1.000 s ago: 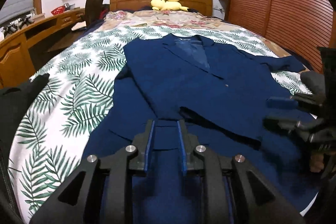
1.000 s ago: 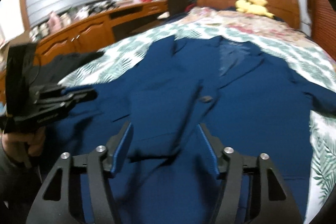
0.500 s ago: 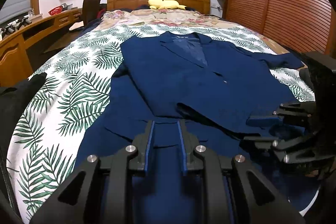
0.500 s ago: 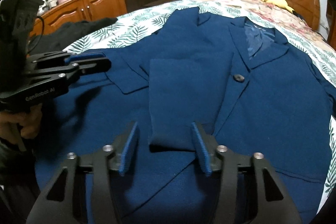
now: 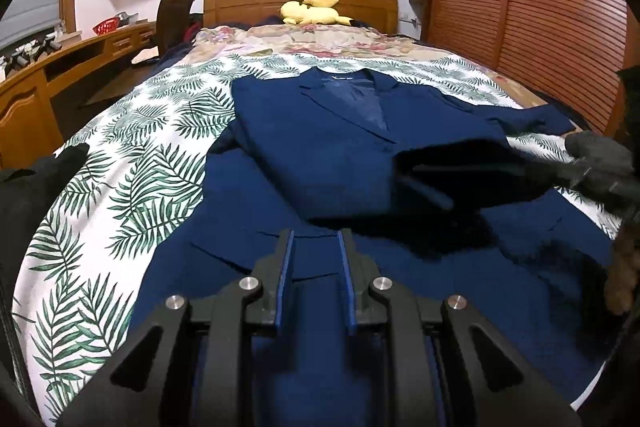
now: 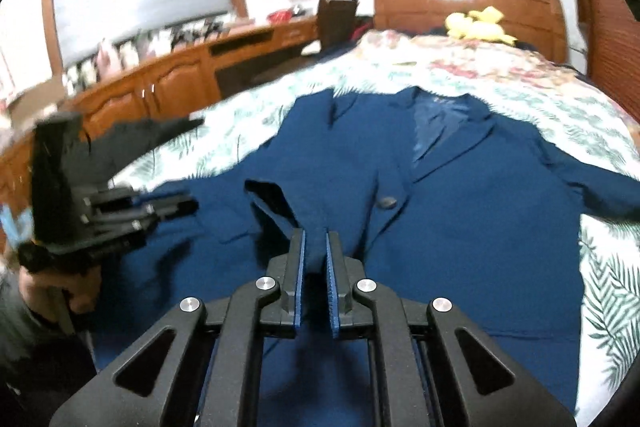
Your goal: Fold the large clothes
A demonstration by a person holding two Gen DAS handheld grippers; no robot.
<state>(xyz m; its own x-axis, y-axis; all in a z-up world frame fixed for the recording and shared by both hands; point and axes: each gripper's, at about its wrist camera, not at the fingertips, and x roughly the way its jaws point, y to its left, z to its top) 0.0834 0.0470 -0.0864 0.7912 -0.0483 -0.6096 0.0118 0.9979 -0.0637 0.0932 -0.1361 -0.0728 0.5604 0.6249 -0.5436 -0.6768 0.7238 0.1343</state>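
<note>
The navy blue fabric blazer (image 6: 460, 227) lies flat at frame centre on the palm-leaf-print bed cover (image 5: 132, 155). The right tongs (image 6: 316, 247) have just been closing and now pinch the folded sleeve cuff (image 6: 280, 205), lifting its edge. The left tongs (image 5: 314, 247) stand narrow over the hem, gripping nothing. Bare bed cover borders the blazer at frame left and right.
</note>
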